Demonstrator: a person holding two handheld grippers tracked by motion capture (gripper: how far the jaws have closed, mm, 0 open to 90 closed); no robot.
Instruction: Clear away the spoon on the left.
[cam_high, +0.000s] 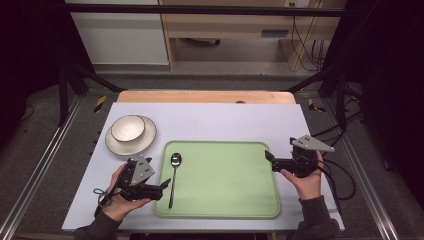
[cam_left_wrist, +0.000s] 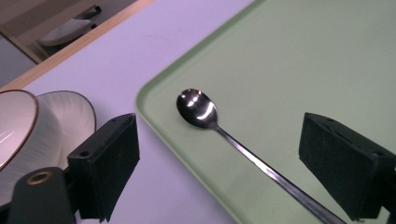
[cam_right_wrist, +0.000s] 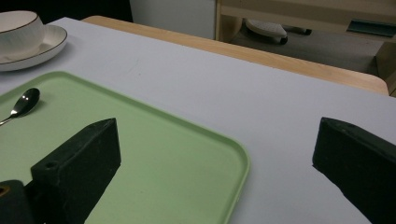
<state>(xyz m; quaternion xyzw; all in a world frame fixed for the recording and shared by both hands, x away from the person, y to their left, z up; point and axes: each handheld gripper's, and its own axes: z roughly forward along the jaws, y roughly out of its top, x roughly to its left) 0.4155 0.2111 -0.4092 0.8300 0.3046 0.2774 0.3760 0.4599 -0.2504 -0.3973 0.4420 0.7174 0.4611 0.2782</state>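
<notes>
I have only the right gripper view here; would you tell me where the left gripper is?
Observer: The left gripper is low at the tray's left edge, beside the spoon.
Operator: Are its fingers open?
Observer: Yes, the fingers are wide open, one on each side of the spoon's handle, not touching it.
Operator: Where does the handle end?
Observer: On the tray, near its front rim.
</notes>
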